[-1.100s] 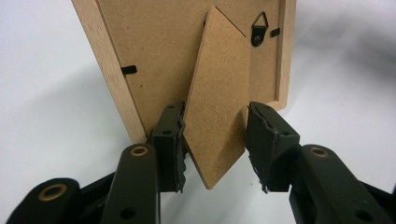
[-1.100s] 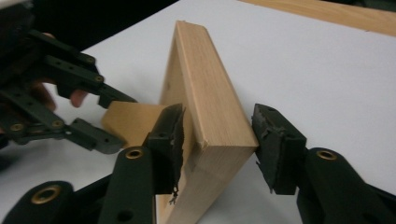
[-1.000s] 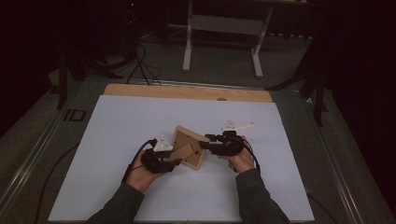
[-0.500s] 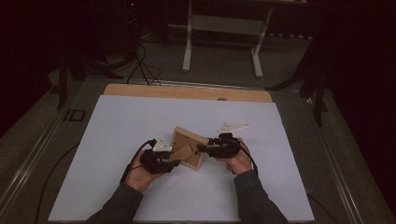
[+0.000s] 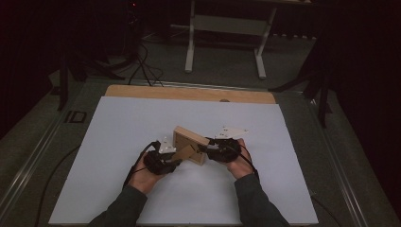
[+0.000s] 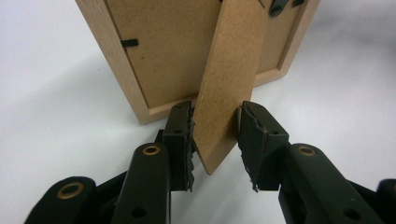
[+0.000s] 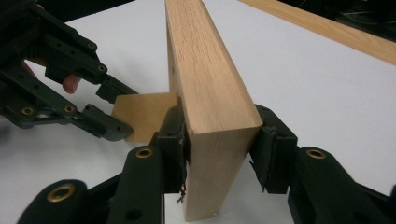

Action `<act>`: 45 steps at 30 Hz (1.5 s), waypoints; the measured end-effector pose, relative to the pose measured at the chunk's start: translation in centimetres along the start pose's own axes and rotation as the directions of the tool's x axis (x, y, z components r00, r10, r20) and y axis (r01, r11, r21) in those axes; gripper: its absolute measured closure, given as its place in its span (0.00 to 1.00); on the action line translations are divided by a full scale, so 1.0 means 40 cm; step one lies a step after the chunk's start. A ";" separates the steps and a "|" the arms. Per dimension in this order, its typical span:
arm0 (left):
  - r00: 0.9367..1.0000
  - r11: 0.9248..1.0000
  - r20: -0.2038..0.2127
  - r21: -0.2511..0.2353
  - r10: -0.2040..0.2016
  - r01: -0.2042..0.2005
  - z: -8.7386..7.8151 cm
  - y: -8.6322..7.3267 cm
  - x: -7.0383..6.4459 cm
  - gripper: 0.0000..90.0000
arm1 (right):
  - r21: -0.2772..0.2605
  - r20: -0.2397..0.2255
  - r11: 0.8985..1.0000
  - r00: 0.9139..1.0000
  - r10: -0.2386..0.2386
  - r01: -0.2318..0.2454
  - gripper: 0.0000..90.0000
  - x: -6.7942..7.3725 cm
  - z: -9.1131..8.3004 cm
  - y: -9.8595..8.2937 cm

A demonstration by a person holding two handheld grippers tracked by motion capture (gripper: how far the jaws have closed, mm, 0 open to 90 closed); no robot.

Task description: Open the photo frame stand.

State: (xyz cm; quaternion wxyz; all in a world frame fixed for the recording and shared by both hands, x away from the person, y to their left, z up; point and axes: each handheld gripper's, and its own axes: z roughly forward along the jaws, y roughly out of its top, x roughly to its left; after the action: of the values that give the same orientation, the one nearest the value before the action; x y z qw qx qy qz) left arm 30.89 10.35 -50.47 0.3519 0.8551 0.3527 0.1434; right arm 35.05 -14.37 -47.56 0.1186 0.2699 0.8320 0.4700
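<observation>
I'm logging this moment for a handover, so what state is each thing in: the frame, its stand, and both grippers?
Wooden picture frame: upright on edge, back toward the left gripper, clamped by the right gripper.
Easel stand: swung out from the frame's back.
Left gripper: jaws either side of the stand's tip; left pad touching, a gap at the right one.
Right gripper: shut on the frame's side rail.

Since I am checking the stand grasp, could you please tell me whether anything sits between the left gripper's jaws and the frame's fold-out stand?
Nothing visible does. The left gripper has its jaws on either side of the stand, one touching it, the other with a small gap. The right gripper clamps the picture frame by its edge.
</observation>
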 end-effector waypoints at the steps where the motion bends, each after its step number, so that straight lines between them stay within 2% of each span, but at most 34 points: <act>1: 1.000 1.000 -0.010 0.002 -0.011 0.011 0.004 0.000 0.003 0.73 | -0.001 0.009 1.000 1.000 -0.006 0.006 0.67 0.004 0.002 0.002; 7: 1.000 1.000 -0.016 0.009 -0.013 0.013 0.008 -0.004 0.007 0.73 | -0.003 0.022 1.000 1.000 -0.016 0.016 0.67 0.017 0.006 0.004; 13: 1.000 1.000 -0.008 0.016 0.000 0.000 0.008 -0.008 0.006 0.73 | 0.002 0.003 0.999 0.999 -0.034 0.034 0.65 0.023 0.005 0.004; 20: 1.000 1.000 0.006 0.016 0.012 -0.012 0.005 -0.012 -0.002 0.73 | -0.004 -0.014 1.000 1.000 -0.013 0.012 0.64 0.019 0.003 0.002; 22: 1.000 1.000 0.027 0.023 0.013 -0.014 0.004 -0.014 -0.002 0.72 | -0.006 -0.021 1.000 1.000 -0.008 0.008 0.63 0.021 0.001 0.001; 25: 0.999 1.000 0.035 0.024 0.011 -0.012 0.003 -0.015 -0.002 0.71 | -0.008 -0.021 1.000 1.000 -0.011 0.011 0.62 0.023 0.001 0.001; 26: 0.998 1.000 0.065 0.020 -0.002 0.001 0.001 -0.019 -0.001 0.71 | -0.008 -0.024 1.000 1.000 -0.014 0.014 0.62 0.025 0.000 0.001; 27: 0.997 1.000 0.078 0.017 -0.005 0.004 0.000 -0.021 0.000 0.68 | -0.010 -0.027 1.000 0.999 -0.018 0.018 0.62 0.030 -0.002 -0.001; 30: 0.995 1.000 0.097 0.012 -0.013 0.012 -0.001 -0.026 0.002 0.67 | -0.013 -0.030 1.000 0.999 -0.024 0.024 0.62 0.034 -0.003 -0.003; 39: 0.996 1.000 0.091 -0.003 -0.015 0.016 -0.002 -0.025 0.003 0.63 | -0.011 -0.033 0.998 0.998 -0.056 0.056 0.60 0.052 -0.007 -0.007; 45: 0.996 1.000 0.087 -0.008 -0.014 0.015 -0.008 -0.025 0.003 0.70 | -0.010 -0.027 0.997 0.997 -0.075 0.075 0.60 0.064 -0.008 -0.009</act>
State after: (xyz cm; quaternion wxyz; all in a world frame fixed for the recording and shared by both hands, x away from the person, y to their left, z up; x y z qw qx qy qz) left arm 30.30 11.09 -50.93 0.3716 0.8565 0.3425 0.1050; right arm 32.67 -13.33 -47.57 0.1263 0.2314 0.8409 0.4726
